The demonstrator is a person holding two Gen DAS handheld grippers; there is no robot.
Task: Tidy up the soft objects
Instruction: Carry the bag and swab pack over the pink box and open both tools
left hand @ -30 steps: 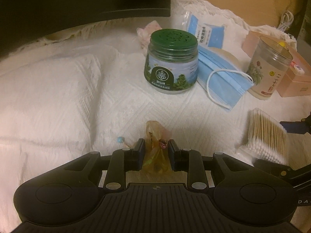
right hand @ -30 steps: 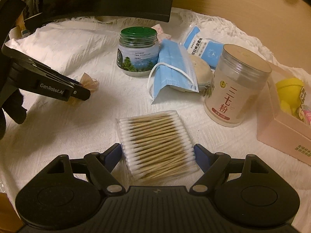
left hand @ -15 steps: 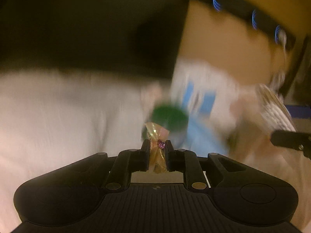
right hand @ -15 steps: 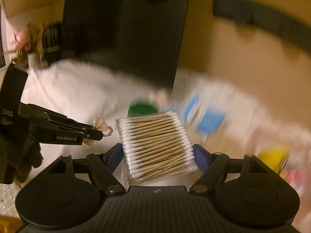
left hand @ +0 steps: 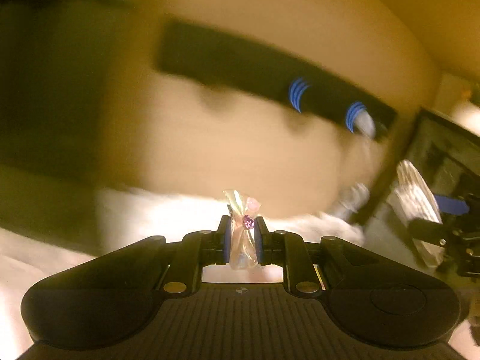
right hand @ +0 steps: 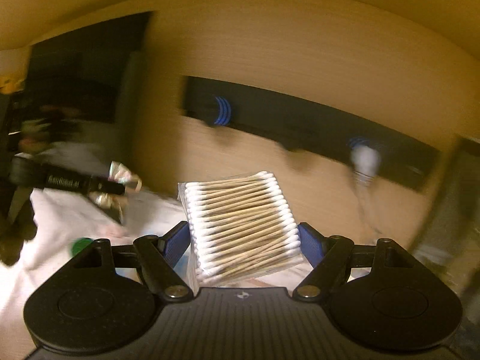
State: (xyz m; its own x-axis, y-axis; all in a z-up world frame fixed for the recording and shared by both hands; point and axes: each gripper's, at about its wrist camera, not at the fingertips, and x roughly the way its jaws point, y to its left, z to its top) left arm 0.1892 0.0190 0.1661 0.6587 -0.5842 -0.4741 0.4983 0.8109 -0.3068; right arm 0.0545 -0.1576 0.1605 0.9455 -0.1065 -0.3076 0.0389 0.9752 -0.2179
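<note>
Currently both items are lifted, nothing placed yet. Left hand-held gripper is nearly closed, pinching a small clear wrapped pouch. Right hand-held gripper is about half open, clamping the cotton swab pack w/ the white cloth below. Drop-off spot not visible; both placements remain, approx midway.

1. Both claws are matte black plastic, each with a ribbed centre plate and two round lobes at the sides.
2. Left claw has blue pads and silver pivot screws.
3. Right claw, same blue pads; the left claw's side carries blurry white lettering.
</note>
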